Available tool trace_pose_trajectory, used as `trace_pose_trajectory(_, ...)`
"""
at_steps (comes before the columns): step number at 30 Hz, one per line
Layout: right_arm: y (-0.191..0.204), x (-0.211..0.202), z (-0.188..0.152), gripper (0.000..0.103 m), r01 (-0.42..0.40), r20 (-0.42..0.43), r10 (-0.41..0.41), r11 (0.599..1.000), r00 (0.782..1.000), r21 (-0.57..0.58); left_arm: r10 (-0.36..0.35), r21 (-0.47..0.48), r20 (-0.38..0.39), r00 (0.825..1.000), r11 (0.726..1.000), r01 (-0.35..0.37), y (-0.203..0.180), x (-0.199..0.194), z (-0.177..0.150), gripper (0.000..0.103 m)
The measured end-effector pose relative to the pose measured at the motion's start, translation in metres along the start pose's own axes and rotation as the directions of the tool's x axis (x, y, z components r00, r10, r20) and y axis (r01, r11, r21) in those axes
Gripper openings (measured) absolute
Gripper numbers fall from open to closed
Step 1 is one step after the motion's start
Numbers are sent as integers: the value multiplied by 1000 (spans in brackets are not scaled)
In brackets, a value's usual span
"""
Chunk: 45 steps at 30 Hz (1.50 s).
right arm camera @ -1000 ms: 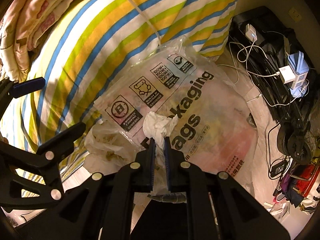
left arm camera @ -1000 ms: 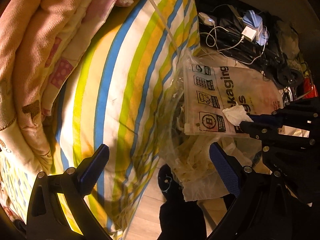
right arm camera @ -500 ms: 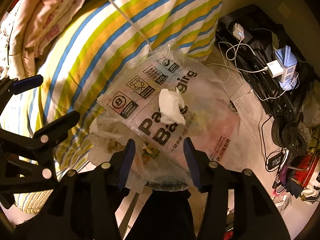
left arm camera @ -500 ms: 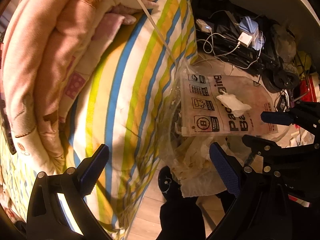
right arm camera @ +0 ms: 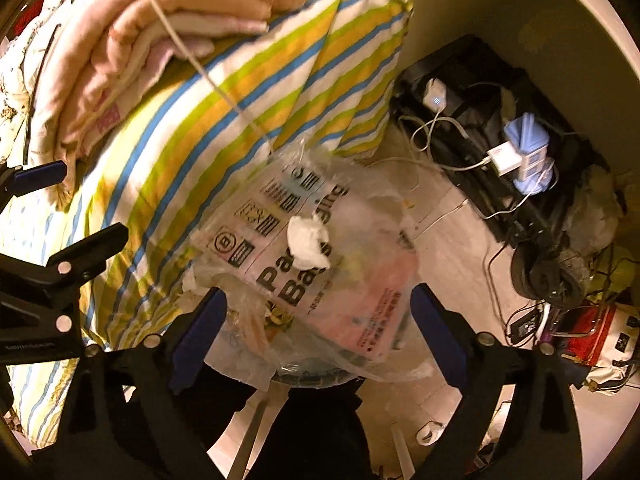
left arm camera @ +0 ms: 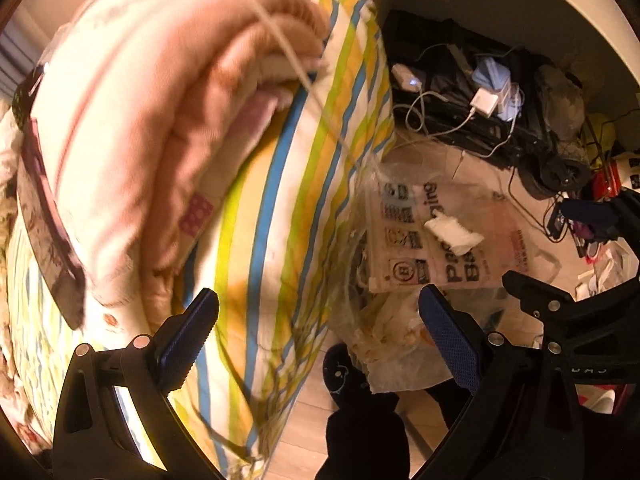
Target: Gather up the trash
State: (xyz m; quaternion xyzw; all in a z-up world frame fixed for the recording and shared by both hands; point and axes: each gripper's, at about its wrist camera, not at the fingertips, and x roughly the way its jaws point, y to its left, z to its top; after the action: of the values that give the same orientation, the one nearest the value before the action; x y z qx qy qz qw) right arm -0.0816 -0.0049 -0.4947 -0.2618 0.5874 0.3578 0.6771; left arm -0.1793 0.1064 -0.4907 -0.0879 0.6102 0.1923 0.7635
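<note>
Tissue [right arm camera: 309,242] lies loose on the printed bag [right arm camera: 352,280] at frame centre, beside the striped bedding [right arm camera: 180,132]. Our right gripper [right arm camera: 316,332] hangs above with jaws opening, empty; our left gripper [left arm camera: 316,340] stands wide, empty. We should lift clear without snagging plastic. Its long axis runs upper left to lower right.

A lived-in bedroom in a home is showing here: a striped bedsheet [right arm camera: 208,120] is covering a mattress, with a pink quilt [left arm camera: 160,92] lying folded on top. Beside the bed, chargers and tangled cables [right arm camera: 472,156] are crowding the pale floor [right arm camera: 452,240], and a printed plastic bag [right arm camera: 320,272] is sitting among the clutter.
</note>
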Motion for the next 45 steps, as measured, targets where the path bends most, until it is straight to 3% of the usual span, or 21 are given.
trace_pose_trajectory(7,-12,-47,7,90,34,52,-36,999,998,36,0,17,90,996,1000,-1,-2,-57,24,97)
trace_pose_trajectory(13,-22,-99,10,90,49,115,-56,997,992,62,-26,-52,193,981,998,37,4,-120,50,97)
trace_pose_trajectory(18,-30,-134,15,90,67,152,-79,994,985,84,17,-83,225,974,997,2,4,-160,67,97)
trace_pose_trajectory(28,-45,-207,25,90,95,259,-121,989,958,112,-40,-68,311,950,996,64,-4,-228,89,97)
trace_pose_trajectory(39,-55,-247,35,90,106,322,-133,989,937,101,-41,-27,381,923,998,55,-28,-269,115,97)
trace_pose_trajectory(45,-63,-263,42,90,97,334,-124,991,934,97,-58,-14,346,936,998,67,-34,-275,121,97)
